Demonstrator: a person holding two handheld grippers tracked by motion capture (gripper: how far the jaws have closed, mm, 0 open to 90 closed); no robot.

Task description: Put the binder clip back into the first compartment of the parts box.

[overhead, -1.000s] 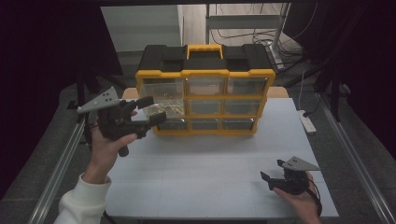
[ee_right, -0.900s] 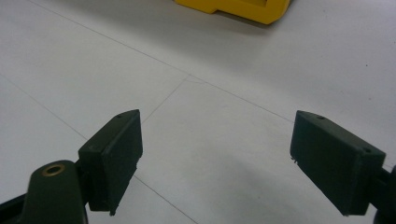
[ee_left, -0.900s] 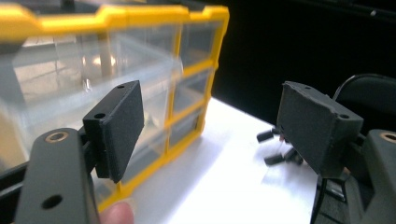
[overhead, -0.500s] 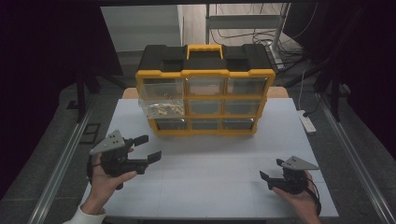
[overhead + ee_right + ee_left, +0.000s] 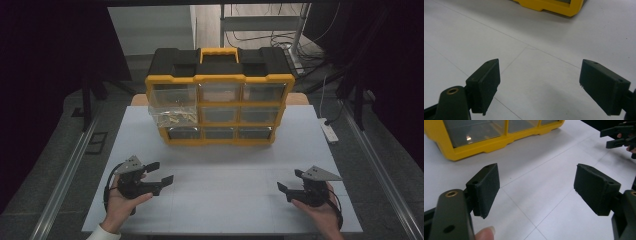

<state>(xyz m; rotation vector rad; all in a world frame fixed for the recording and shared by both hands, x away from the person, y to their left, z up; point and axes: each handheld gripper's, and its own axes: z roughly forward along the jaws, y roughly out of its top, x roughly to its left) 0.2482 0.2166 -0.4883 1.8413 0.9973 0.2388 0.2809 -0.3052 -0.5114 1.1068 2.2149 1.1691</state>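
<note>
The yellow organizer (image 5: 220, 100) sits at upper centre, its middle-left drawer (image 5: 172, 116) pulled out (small parts inside), up-right of the nearer left gripper (image 5: 161, 172); both it and the right gripper (image 5: 289, 182) gape empty

The tabletop (image 5: 225, 165) is white and matte, crossed by thin seam lines that split it into large panels. A yellow organizer (image 5: 220, 107) with a black top stands directly on it, toward its far edge and roughly centred across its width. The organizer shows 3 rows of 3 clear drawers; its left drawer in the middle row is pulled out, with small pale pieces inside. In front of the organizer the white surface lies bare. To the organizer's right, a white power strip (image 5: 330, 131) lies at the tabletop's right edge.
</note>
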